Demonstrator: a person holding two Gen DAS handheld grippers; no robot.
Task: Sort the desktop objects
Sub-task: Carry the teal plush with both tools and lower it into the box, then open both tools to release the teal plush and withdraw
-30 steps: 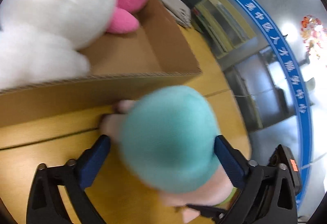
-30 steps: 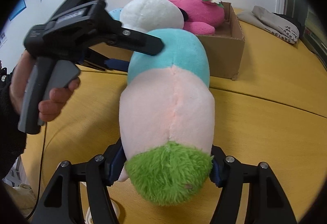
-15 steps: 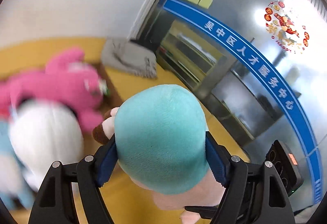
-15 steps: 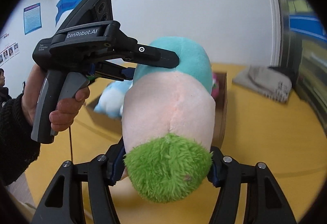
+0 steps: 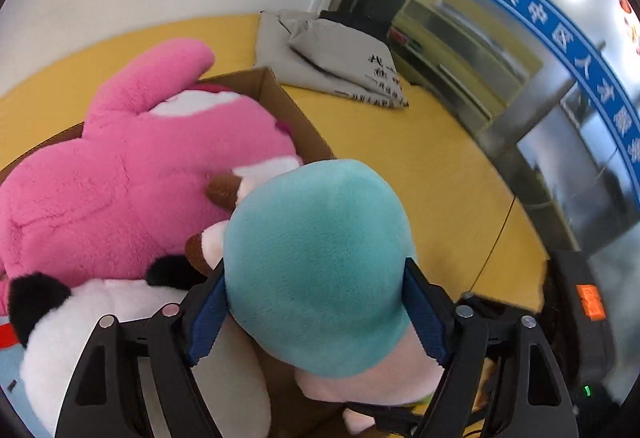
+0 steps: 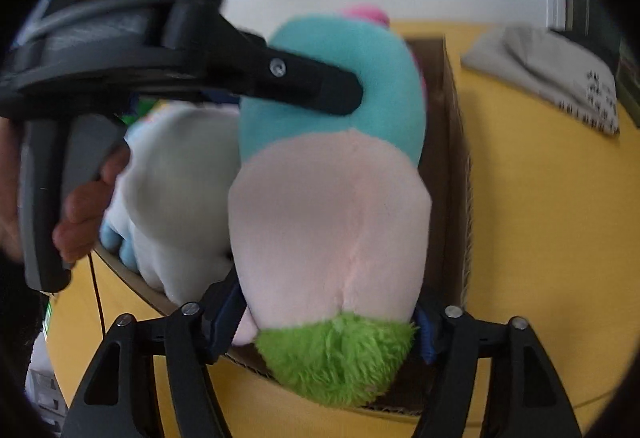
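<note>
My left gripper (image 5: 314,312) squeezes the teal end of the plush toy (image 5: 316,258), my right gripper (image 6: 324,322) clamps its pink-green end; the toy hangs over the cardboard box (image 6: 456,174), beside the pink plush (image 5: 132,178).

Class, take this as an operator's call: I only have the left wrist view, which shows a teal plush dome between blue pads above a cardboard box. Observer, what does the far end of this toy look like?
Observer: In the right wrist view the teal, pale pink and green plush toy ends in a shaggy green tuft.
Operator: Is anything holding that end?
Observer: Yes, the right gripper is shut on it just above the tuft, while the left gripper clamps the teal end.
Operator: Who holds my gripper?
Observer: A bare hand wraps its grey handle.
Operator: Is the toy over the box?
Observer: Yes, the brown cardboard box lies beneath it.
</note>
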